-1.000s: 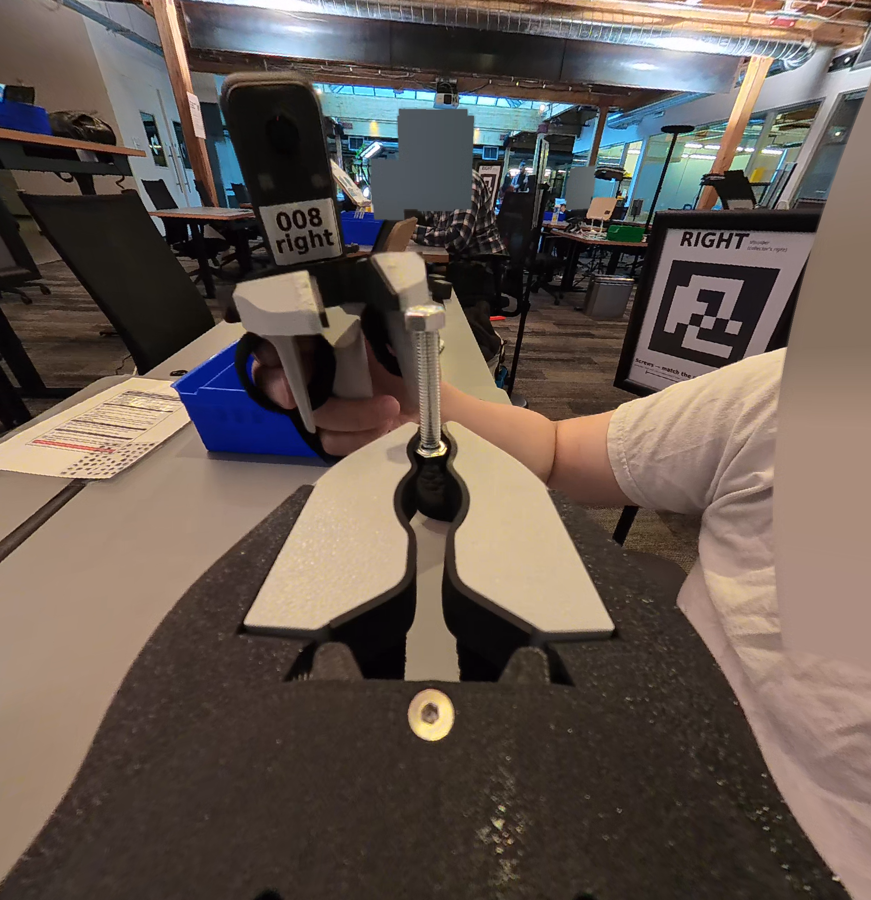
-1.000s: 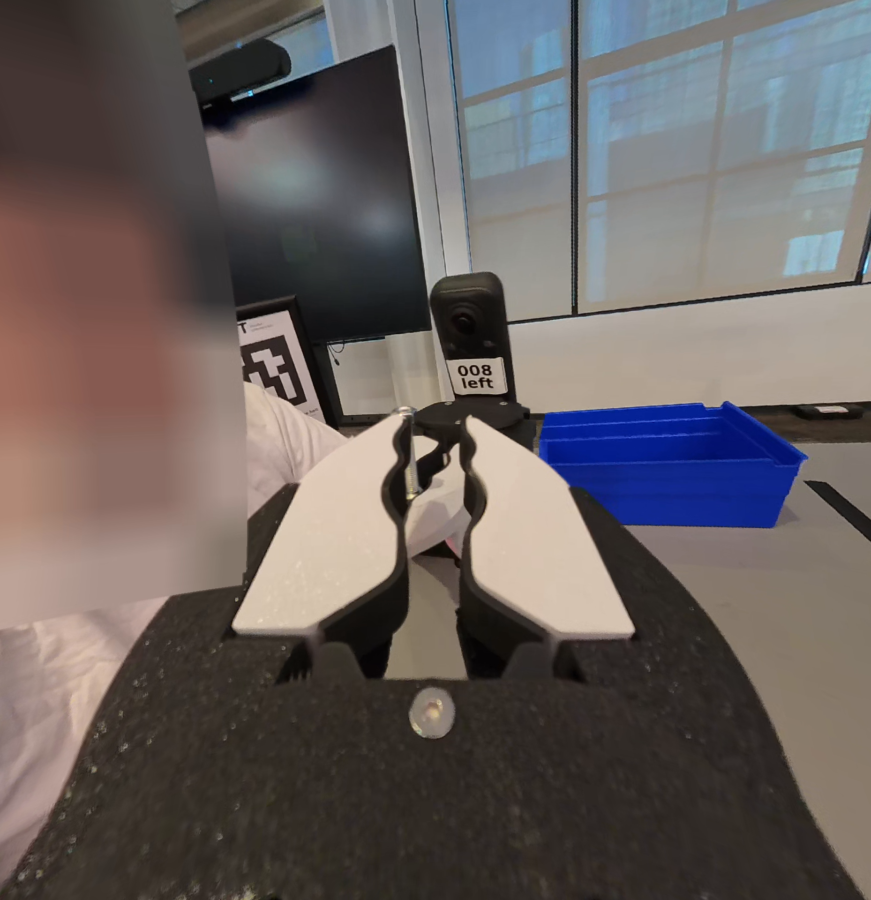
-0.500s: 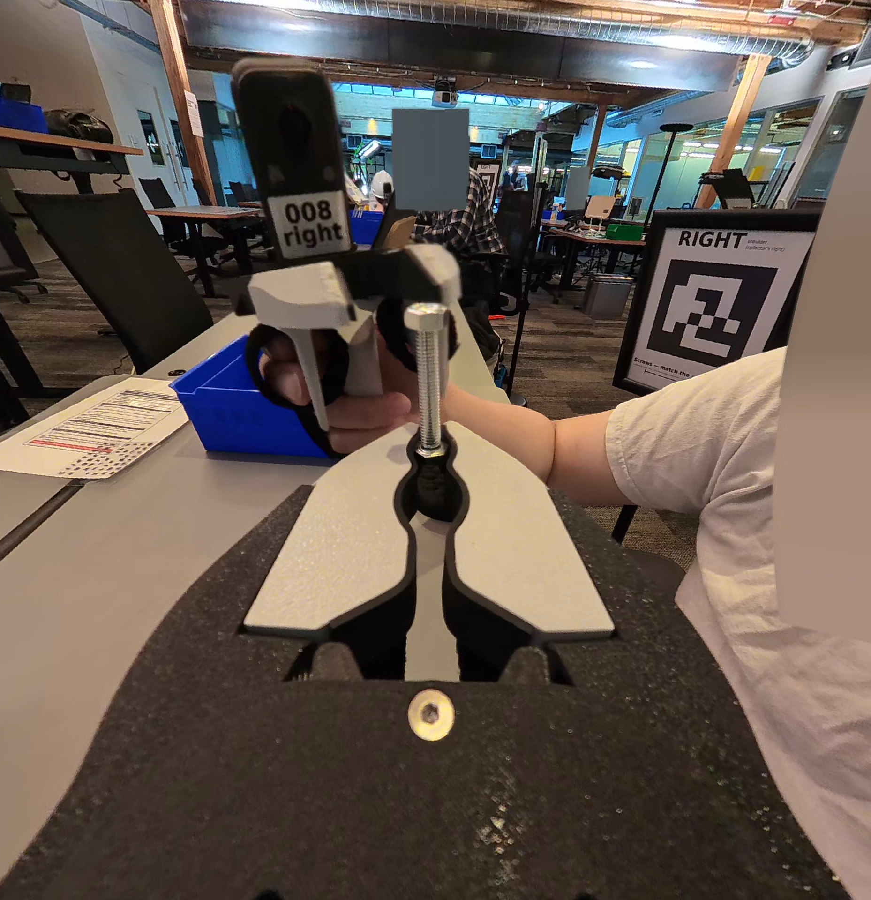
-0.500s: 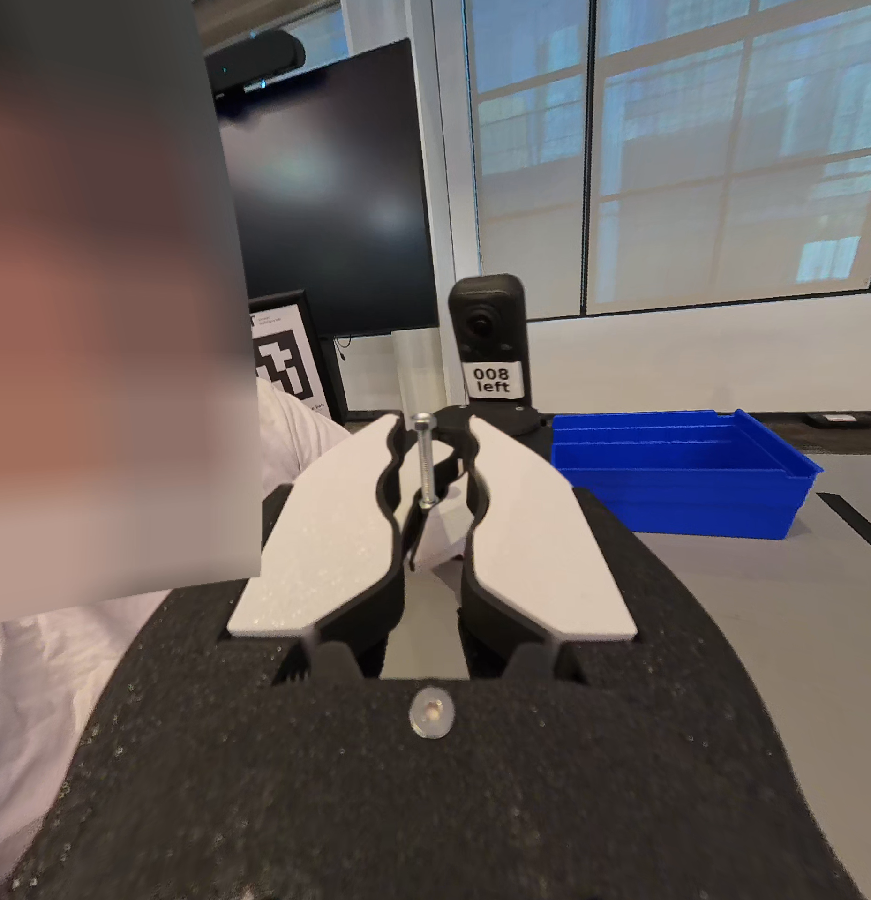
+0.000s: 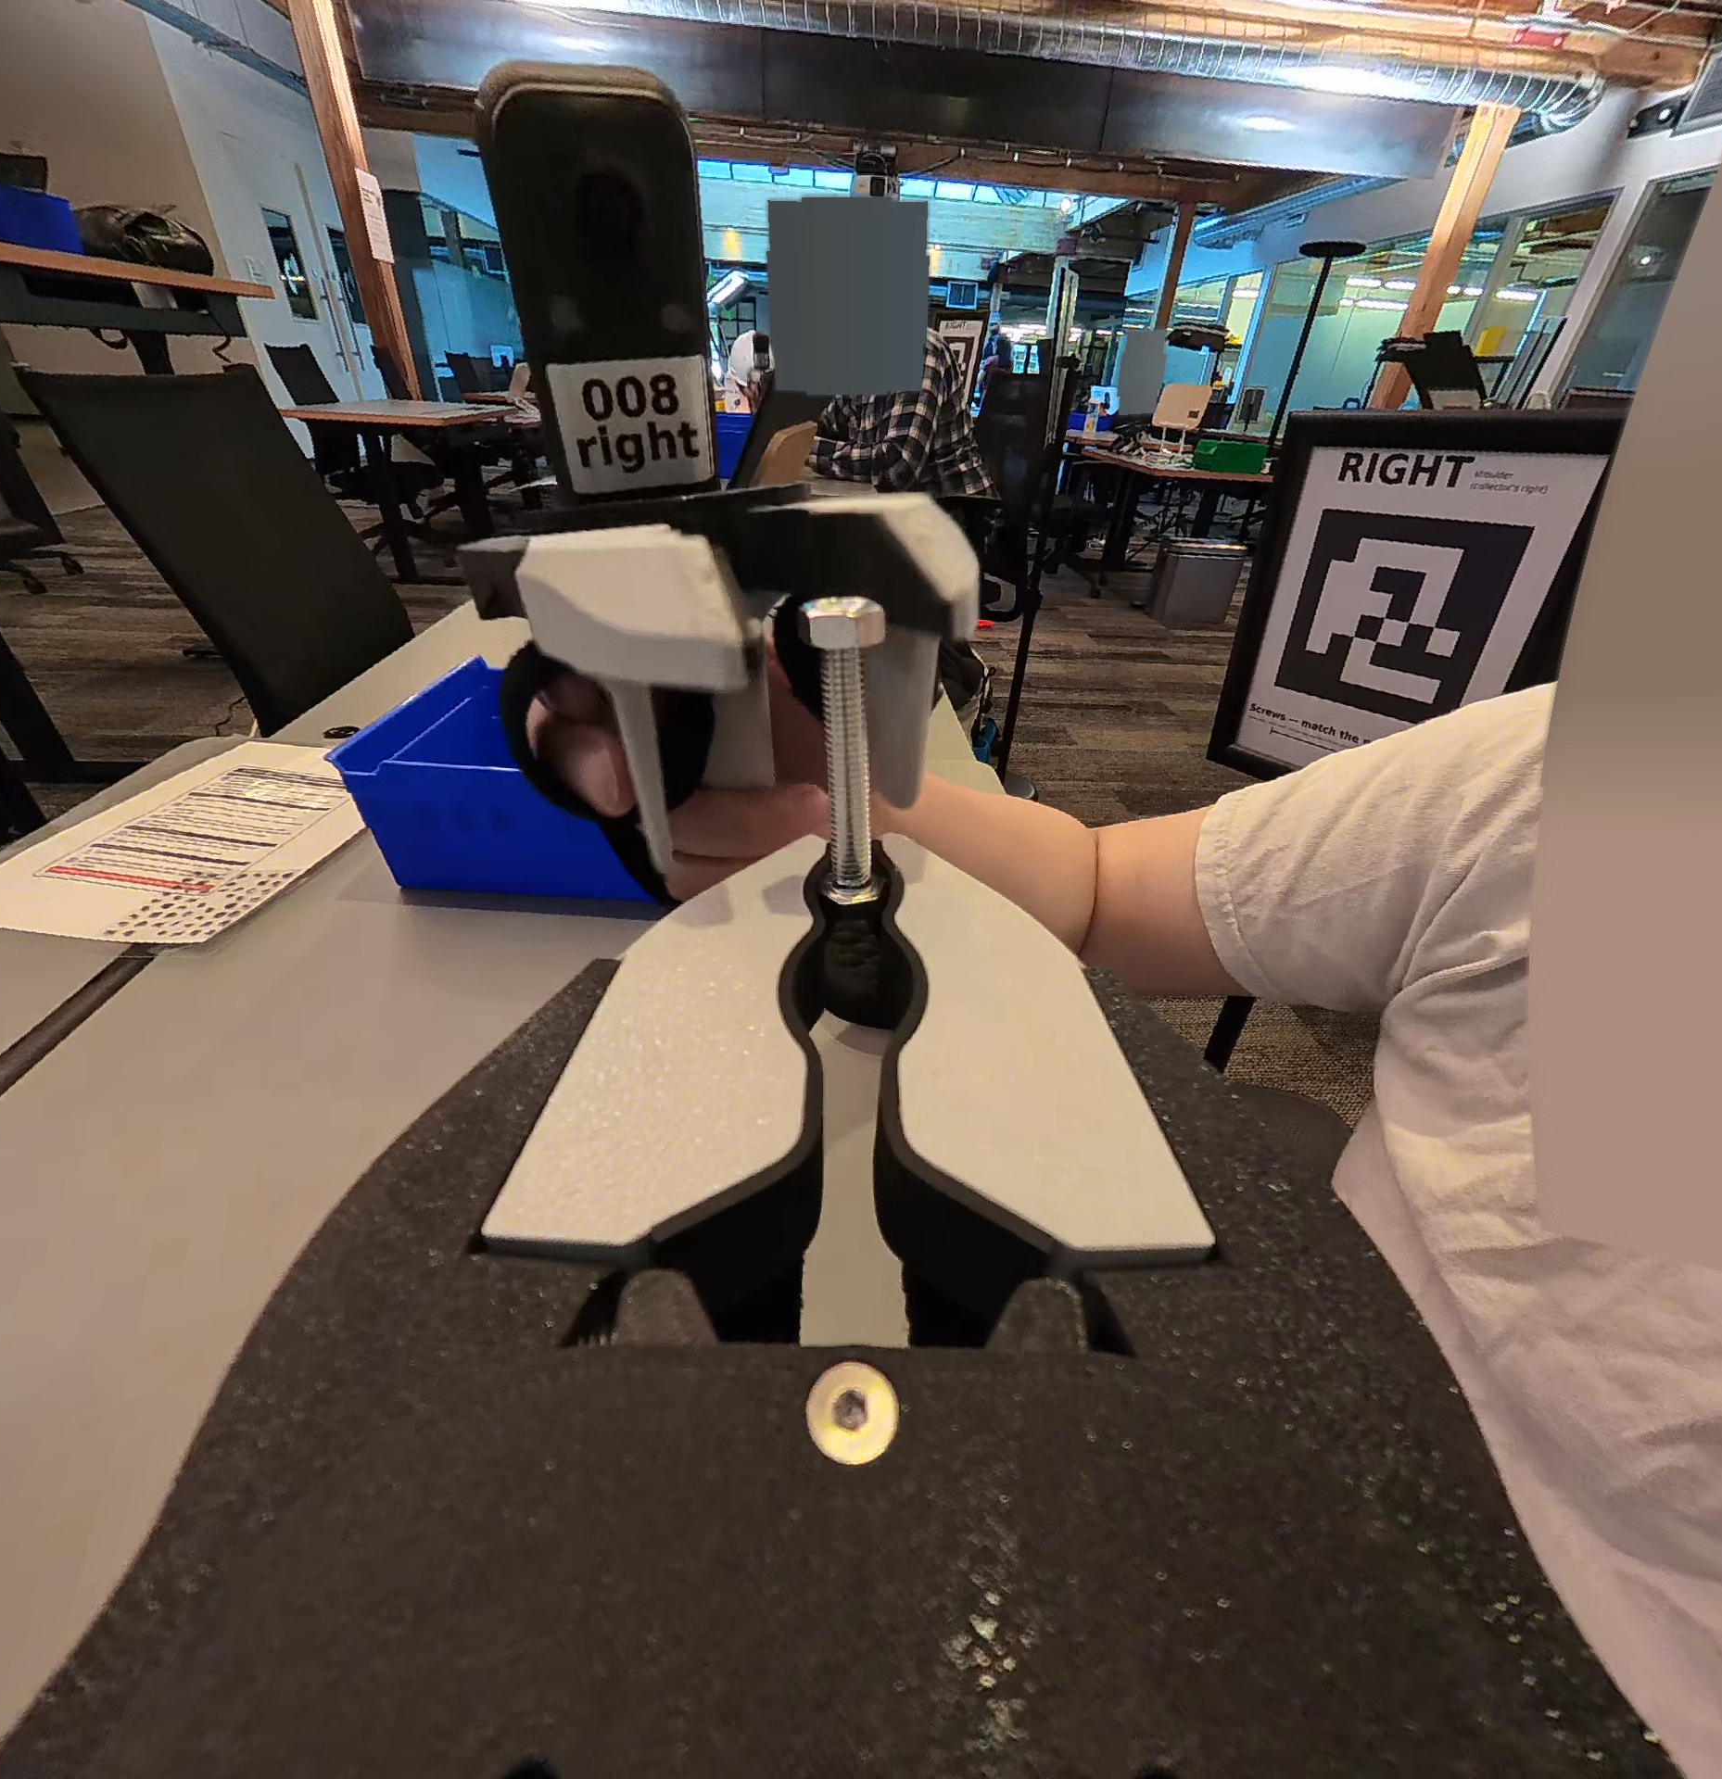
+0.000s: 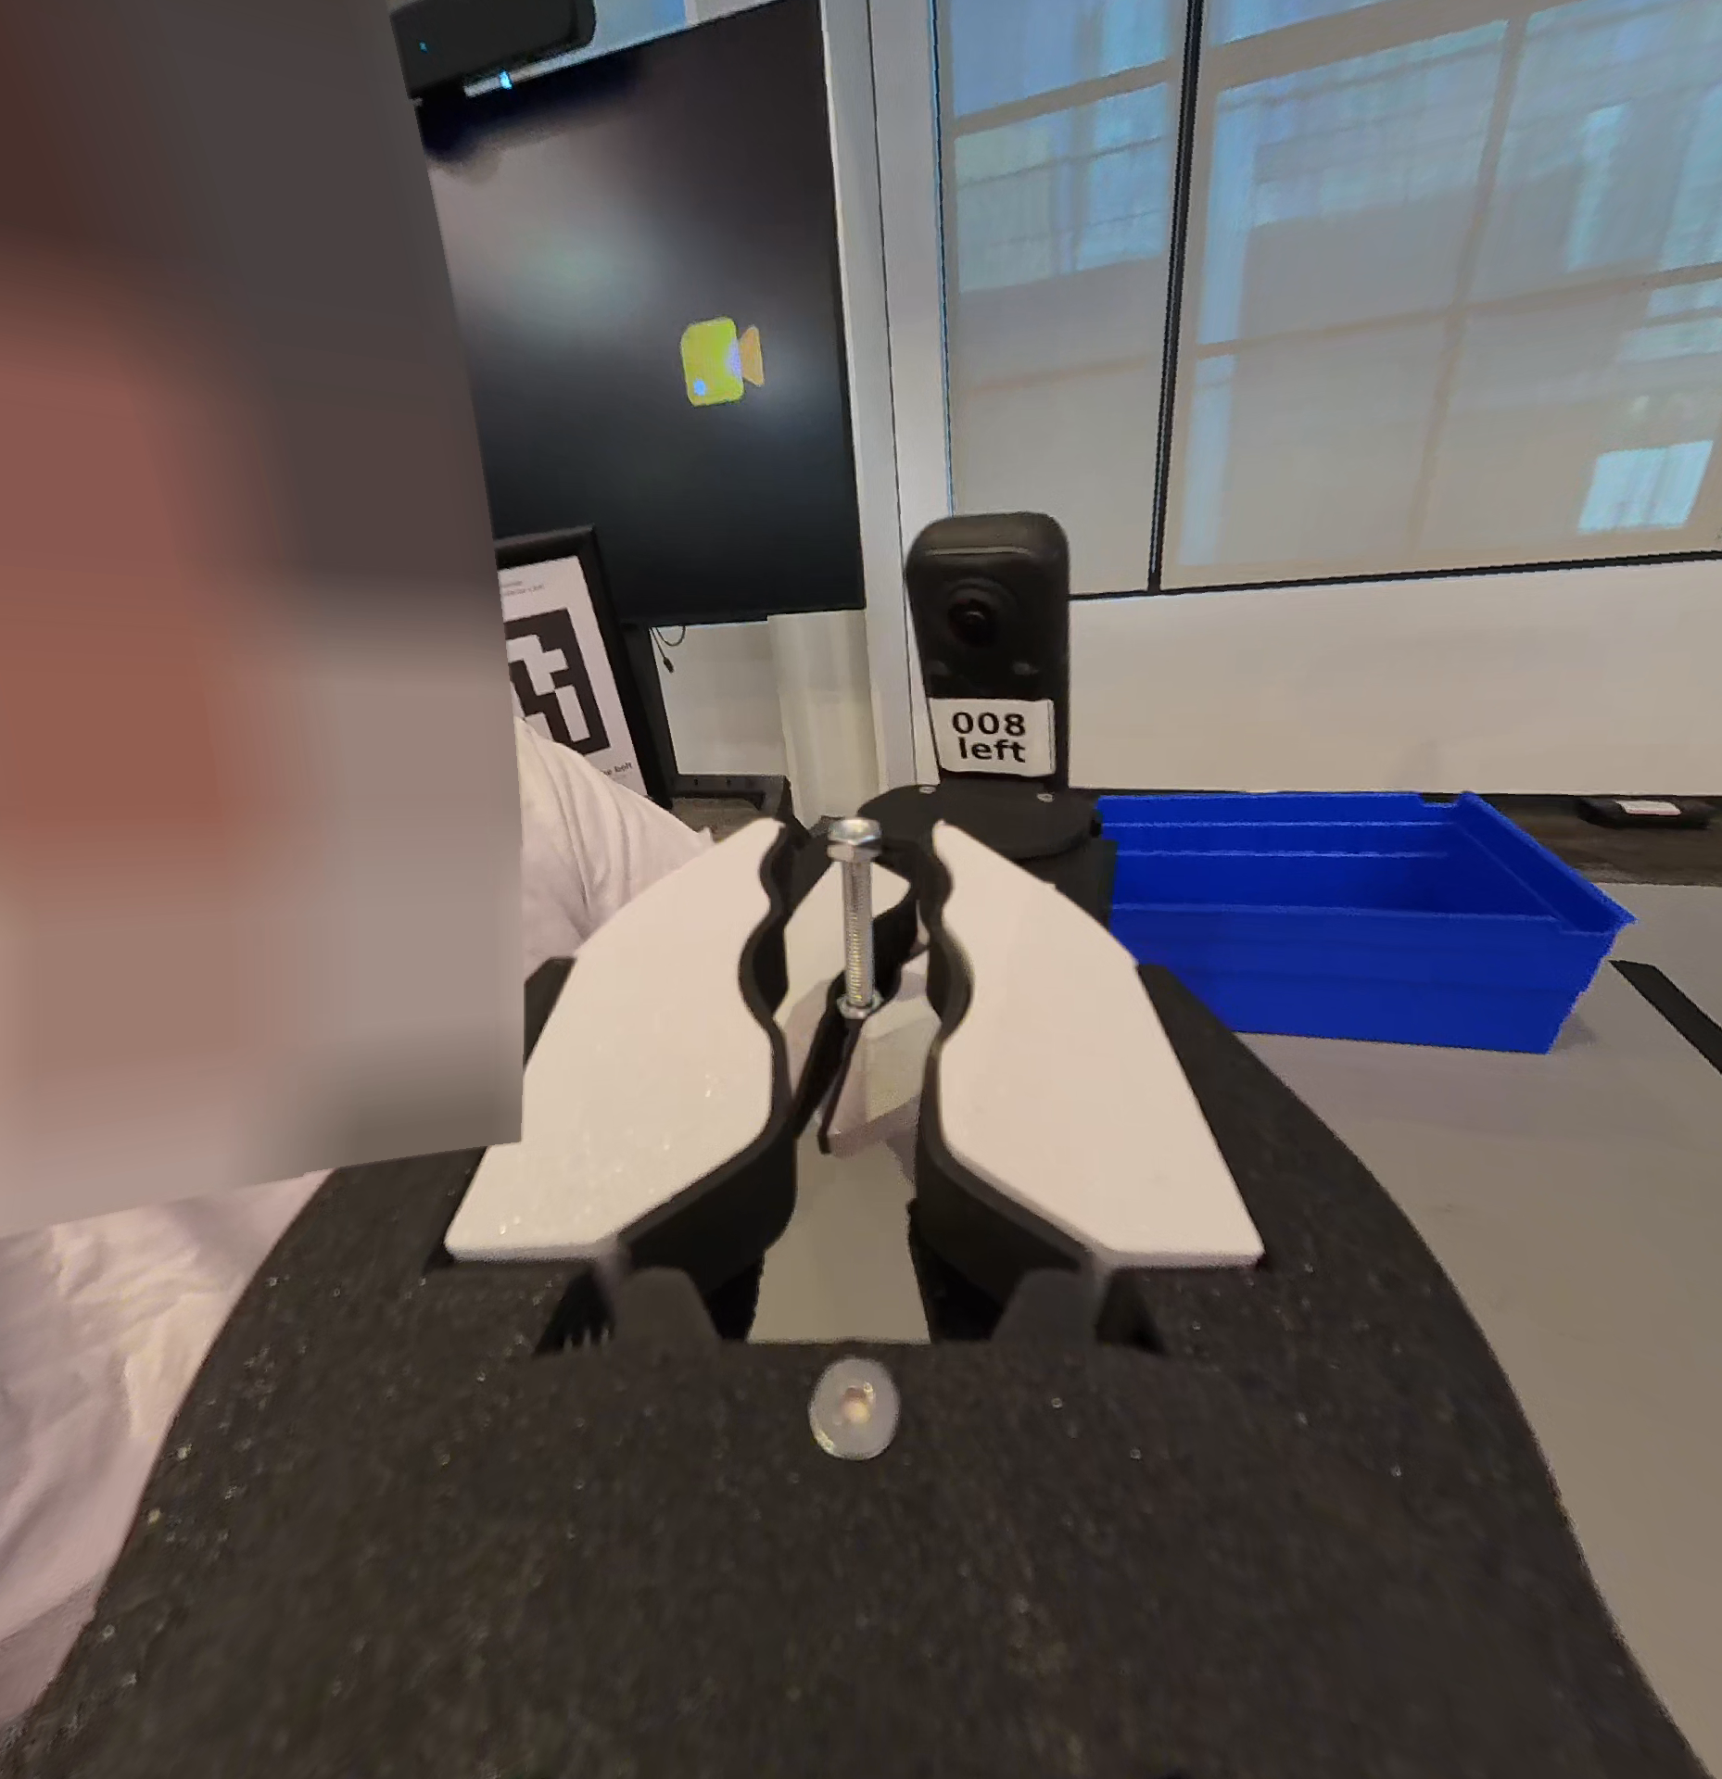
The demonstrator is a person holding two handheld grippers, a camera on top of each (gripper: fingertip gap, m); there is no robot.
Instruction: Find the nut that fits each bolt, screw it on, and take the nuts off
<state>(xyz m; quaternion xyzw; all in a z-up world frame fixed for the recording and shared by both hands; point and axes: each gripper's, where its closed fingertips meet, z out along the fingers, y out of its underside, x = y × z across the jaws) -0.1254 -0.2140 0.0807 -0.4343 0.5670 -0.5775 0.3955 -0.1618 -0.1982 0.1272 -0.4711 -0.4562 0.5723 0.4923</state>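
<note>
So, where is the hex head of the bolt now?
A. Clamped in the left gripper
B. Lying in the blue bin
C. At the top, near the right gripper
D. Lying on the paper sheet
C: the bolt stands upright, head on top, while the left gripper clamps its lower end.

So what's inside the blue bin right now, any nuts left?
Can't confirm. The right wrist view shows only the blue bin from low and side-on: bare inner walls, with its floor hidden behind the front wall. In the left wrist view the right gripper covers most of it.

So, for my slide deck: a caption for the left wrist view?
Left gripper clamps a nut on an upright bolt; open right gripper faces it.
</note>
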